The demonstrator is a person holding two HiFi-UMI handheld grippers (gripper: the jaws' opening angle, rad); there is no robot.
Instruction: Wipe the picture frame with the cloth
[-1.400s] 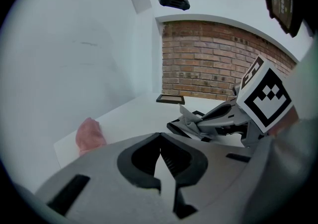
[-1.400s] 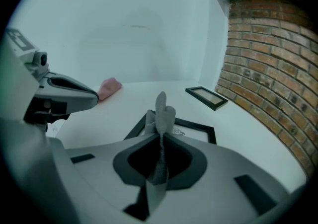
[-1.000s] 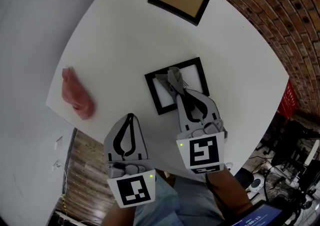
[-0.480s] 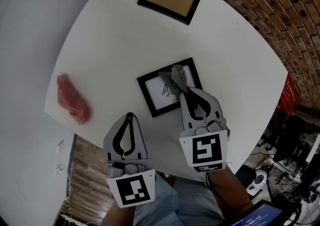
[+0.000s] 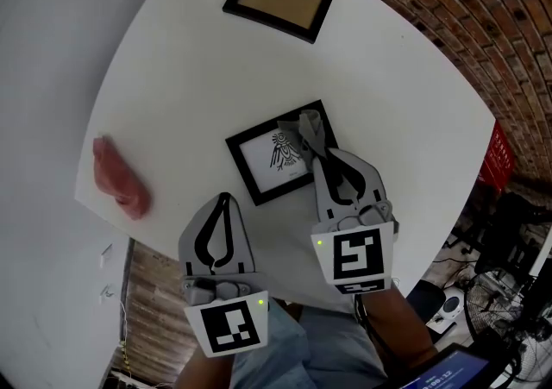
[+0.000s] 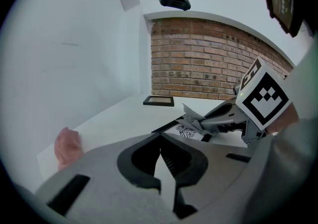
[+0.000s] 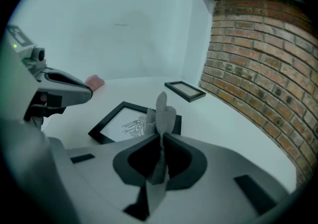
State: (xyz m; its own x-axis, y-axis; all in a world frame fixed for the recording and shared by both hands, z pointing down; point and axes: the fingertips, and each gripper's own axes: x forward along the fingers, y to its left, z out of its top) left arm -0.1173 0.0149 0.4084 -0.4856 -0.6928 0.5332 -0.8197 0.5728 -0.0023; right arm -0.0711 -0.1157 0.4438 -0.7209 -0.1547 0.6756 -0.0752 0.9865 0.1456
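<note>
Spreading under everything, the white desk (image 5: 190,77) carries two black frames: the nearer picture frame (image 5: 280,153) holds a bird drawing, the far frame (image 5: 279,0) a plain tan panel. The right hand-held gripper (image 7: 160,136) is clamped on a grey cloth (image 7: 161,111), whose tip is over the nearer frame's right side. The left hand-held gripper (image 5: 224,200) hovers at the desk's near edge, jaws together, empty. A pink rag (image 5: 119,177) lies near the left edge.
</note>
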